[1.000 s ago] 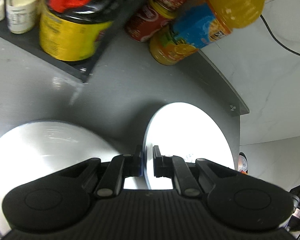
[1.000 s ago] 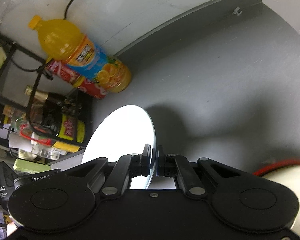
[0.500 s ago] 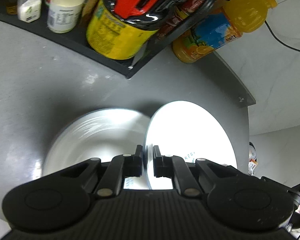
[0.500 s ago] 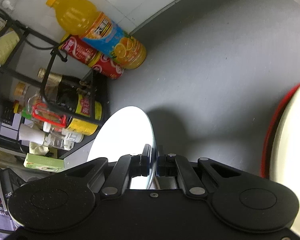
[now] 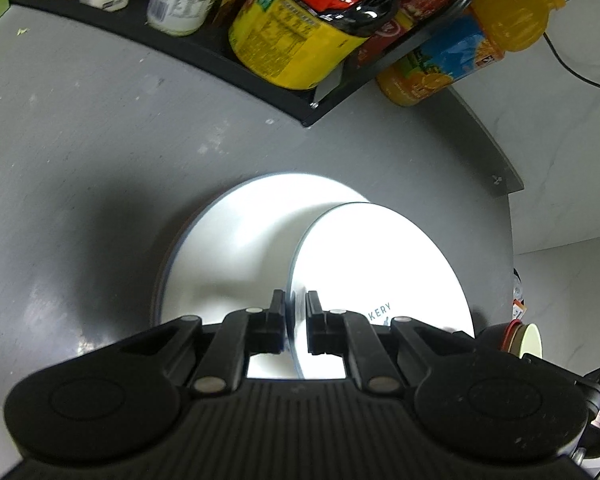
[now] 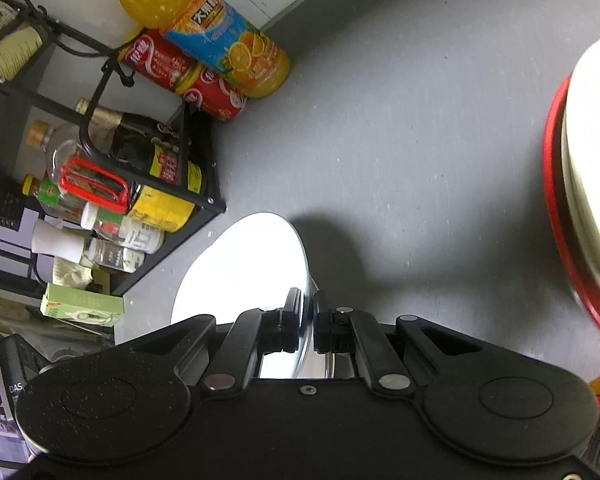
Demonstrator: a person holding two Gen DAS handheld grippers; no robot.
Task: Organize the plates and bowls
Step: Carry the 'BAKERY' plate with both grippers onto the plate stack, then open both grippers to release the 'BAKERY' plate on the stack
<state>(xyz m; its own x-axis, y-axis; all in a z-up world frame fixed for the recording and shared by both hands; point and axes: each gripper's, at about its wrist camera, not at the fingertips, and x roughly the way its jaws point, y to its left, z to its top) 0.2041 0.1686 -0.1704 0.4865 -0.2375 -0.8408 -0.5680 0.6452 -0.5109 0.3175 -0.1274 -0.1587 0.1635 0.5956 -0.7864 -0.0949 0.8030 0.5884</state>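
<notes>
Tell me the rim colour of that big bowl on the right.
Red rim on the bowl, cream inside; the right wrist view shows it best.

The left wrist view is taken from just behind the left gripper (image 5: 290, 326), looking down and forward over the grey counter (image 5: 80, 152), close to it. A rack (image 5: 228, 60) is seen at 12 o'clock, an orange bottle (image 5: 472, 40) at 1. The right wrist view faces the same counter (image 6: 420, 120) from higher up; the bottle (image 6: 204, 24) at 11 and the rack (image 6: 100, 168) at 9 are shared.
</notes>
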